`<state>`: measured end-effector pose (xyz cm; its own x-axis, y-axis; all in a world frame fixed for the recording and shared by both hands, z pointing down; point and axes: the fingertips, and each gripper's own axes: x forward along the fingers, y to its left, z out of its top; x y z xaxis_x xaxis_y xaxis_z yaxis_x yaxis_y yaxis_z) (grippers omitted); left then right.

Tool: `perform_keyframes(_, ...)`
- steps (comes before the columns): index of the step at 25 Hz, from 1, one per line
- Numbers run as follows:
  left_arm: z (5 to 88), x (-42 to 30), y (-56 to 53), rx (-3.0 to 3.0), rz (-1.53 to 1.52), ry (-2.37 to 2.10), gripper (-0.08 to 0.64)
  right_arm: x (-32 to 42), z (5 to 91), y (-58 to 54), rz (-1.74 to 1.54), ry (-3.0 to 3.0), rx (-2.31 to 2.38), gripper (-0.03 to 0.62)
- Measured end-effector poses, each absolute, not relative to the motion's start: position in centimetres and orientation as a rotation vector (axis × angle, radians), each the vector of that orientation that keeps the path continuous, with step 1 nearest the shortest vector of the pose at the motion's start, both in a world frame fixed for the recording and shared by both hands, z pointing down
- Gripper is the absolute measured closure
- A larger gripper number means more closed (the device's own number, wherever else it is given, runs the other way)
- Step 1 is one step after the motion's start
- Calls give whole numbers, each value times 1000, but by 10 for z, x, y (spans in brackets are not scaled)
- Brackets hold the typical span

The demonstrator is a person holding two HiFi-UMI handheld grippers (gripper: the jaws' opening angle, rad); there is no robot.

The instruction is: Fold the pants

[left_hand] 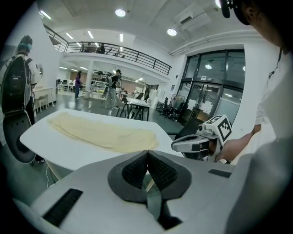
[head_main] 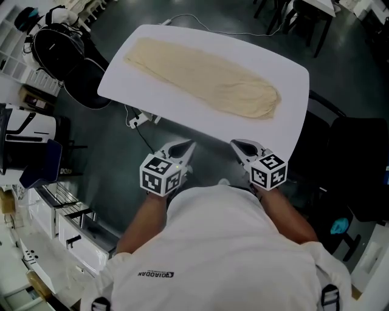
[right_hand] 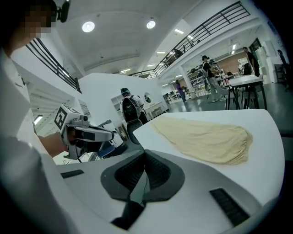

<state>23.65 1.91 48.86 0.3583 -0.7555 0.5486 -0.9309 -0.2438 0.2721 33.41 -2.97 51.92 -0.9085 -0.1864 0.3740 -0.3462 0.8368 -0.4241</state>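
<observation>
Cream pants (head_main: 200, 76) lie folded lengthwise in a long strip across the white table (head_main: 285, 127). They show too in the left gripper view, pants (left_hand: 103, 132), and in the right gripper view, pants (right_hand: 206, 137). Both grippers hang close to the person's body, short of the table's near edge and apart from the cloth. My left gripper (head_main: 185, 147) is shut with its pads (left_hand: 137, 170) meeting and nothing between them. My right gripper (head_main: 238, 146) is shut and empty as well, its pads (right_hand: 155, 171) pressed together. Each gripper sees the other beside it.
A black chair with a backpack (head_main: 61, 48) stands left of the table. Shelving and drawers (head_main: 36, 200) line the left side. A dark chair (head_main: 358, 164) sits at the right. A cable (head_main: 143, 118) dangles under the table's near-left edge. Other tables (head_main: 304, 12) stand behind.
</observation>
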Motion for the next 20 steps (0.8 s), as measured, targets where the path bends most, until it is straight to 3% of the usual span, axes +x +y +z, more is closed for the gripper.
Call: perform_keyframes(20,485,122,-118,2365,493,-1087,532,254,532,-118,807,-2518,998,574)
